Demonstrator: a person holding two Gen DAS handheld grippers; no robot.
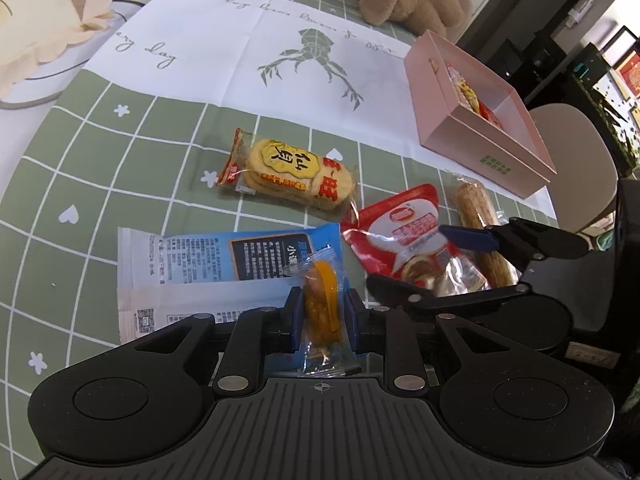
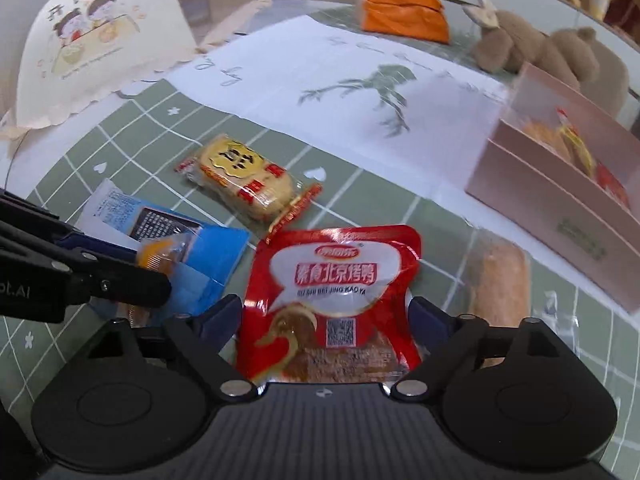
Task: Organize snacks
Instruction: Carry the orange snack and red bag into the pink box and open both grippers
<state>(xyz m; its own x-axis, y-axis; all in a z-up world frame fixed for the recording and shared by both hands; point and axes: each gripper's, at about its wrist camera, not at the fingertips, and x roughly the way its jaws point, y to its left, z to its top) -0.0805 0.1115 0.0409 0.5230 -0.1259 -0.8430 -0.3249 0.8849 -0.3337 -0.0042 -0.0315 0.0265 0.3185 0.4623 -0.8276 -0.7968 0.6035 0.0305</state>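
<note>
Pink box (image 1: 452,128) holds what look like wrapped snacks (image 1: 466,92)

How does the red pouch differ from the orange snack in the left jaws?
The red pouch is wide, flat and opaque with printed text; the orange snack is narrow, in clear wrap. The pouch lies between the right gripper's open jaws, not pinched; the orange snack is clamped by the left gripper. The pouch rests on the green mat; the orange snack sits over the blue packet. Both are sealed snacks.
</note>
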